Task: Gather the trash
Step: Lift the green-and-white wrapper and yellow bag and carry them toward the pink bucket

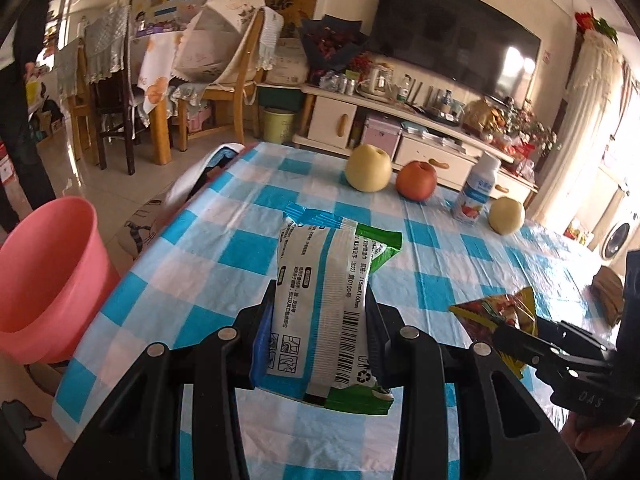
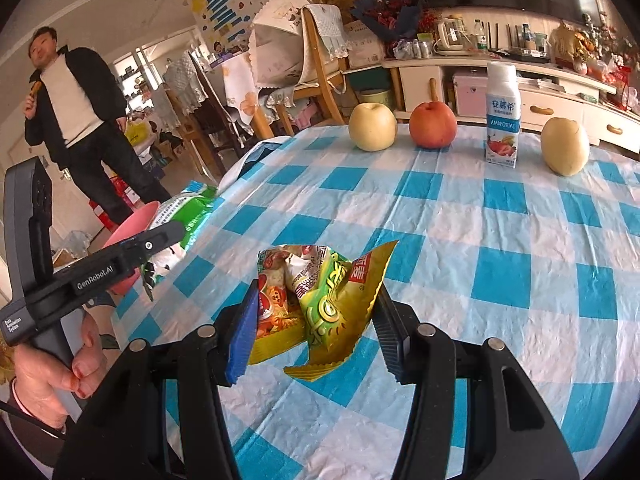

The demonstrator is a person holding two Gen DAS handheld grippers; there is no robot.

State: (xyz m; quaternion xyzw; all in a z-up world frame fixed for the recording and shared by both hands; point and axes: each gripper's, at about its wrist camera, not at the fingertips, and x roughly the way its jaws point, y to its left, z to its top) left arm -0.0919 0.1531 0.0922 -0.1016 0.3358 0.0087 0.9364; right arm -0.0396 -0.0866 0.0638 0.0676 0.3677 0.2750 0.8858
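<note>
My left gripper is shut on a white, green and blue wipes packet, held up above the checked tablecloth. That packet also shows in the right wrist view, near the table's left edge in the left gripper. My right gripper is shut on a crumpled yellow-green snack wrapper, lifted off the cloth. In the left wrist view the wrapper and the right gripper appear at the right. A pink plastic bin stands on the floor left of the table.
At the table's far edge stand a yellow apple, a red apple, a yogurt bottle and a pear. A person stands at the back left. Chairs and a TV cabinet lie beyond.
</note>
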